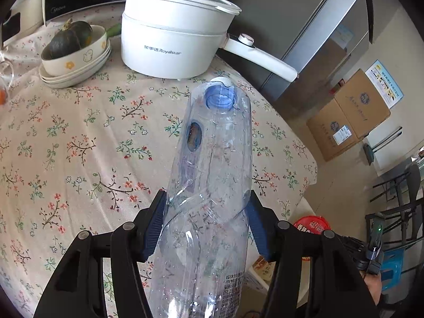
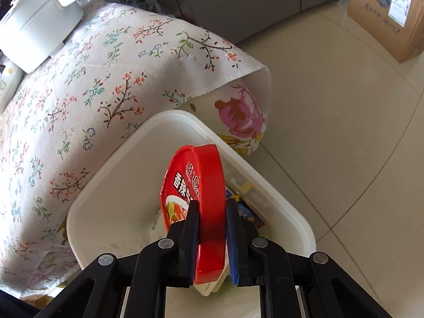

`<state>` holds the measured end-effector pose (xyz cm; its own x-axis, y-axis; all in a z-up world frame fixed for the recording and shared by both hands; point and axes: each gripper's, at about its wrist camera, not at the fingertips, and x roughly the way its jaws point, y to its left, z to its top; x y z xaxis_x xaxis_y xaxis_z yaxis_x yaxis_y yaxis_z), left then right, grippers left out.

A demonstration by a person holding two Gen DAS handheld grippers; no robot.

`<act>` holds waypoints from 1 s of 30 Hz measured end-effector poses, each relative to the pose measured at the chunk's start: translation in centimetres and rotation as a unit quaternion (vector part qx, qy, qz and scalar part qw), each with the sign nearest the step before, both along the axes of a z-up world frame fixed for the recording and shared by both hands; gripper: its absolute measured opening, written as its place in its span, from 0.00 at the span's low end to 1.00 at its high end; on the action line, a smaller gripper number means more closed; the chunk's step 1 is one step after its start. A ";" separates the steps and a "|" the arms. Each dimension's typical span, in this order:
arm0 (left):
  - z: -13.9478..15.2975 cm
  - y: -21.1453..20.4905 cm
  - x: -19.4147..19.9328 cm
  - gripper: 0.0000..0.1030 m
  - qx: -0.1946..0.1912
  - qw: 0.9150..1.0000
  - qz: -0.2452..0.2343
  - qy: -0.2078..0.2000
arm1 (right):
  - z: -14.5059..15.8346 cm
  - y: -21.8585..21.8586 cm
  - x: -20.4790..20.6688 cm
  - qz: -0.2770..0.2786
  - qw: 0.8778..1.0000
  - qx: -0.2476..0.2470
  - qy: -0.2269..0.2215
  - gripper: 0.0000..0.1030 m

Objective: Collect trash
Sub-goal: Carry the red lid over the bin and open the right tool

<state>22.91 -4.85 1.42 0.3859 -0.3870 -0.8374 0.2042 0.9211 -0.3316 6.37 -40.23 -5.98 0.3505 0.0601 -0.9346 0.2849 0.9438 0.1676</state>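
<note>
Right wrist view: the right gripper (image 2: 212, 241) is clamped on a red noodle-cup lid (image 2: 201, 198), a thin rigid disc with a glossy rim, held on edge over the white plastic bin (image 2: 111, 193) at six o'clock from the desk (image 2: 79, 92). The bin already holds some wrappers, so collection looks partly done; the lid seems about to be dropped. In the left wrist view, the left gripper (image 1: 206, 220) pinches a clear, crumpled, thin-walled plastic bottle (image 1: 214, 159) above the floral cloth, its blue neck pointing to twelve o'clock. It must still reach the bin.
</note>
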 end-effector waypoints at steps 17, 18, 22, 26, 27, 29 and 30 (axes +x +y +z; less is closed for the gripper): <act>0.3 -4.1 -2.3 0.60 -0.003 0.998 -0.069 -0.009 | -1.7 1.4 0.2 0.066 0.990 -0.111 0.047 0.41; 0.2 -4.8 -2.8 0.60 -0.006 0.997 -0.081 -0.008 | -1.6 1.3 0.3 0.064 0.991 -0.109 0.043 0.41; -0.3 -8.0 -5.2 0.60 -0.019 0.991 -0.130 0.000 | 0.4 0.8 0.4 0.044 0.995 -0.094 0.001 0.42; -2.0 -11.2 -7.5 0.60 -0.029 0.986 -0.162 0.025 | 2.3 0.0 0.4 0.018 0.997 -0.058 -0.038 0.43; -2.6 -11.9 -8.0 0.60 -0.032 0.985 -0.166 0.033 | 2.8 0.0 0.3 0.012 0.998 -0.049 -0.046 0.43; -3.8 -13.4 -8.9 0.60 -0.035 0.983 -0.173 0.050 | 3.6 -0.4 0.0 -0.002 0.998 -0.028 -0.064 0.43; -4.4 -14.1 -9.3 0.60 -0.036 0.982 -0.175 0.057 | 4.0 -0.8 -0.1 -0.008 0.997 -0.017 -0.071 0.43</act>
<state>13.60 -18.93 -2.94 0.1232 -0.5386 -0.8335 0.4623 0.7743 -0.4320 6.24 -40.99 -1.99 0.4801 0.0221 -0.8769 0.2763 0.9450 0.1751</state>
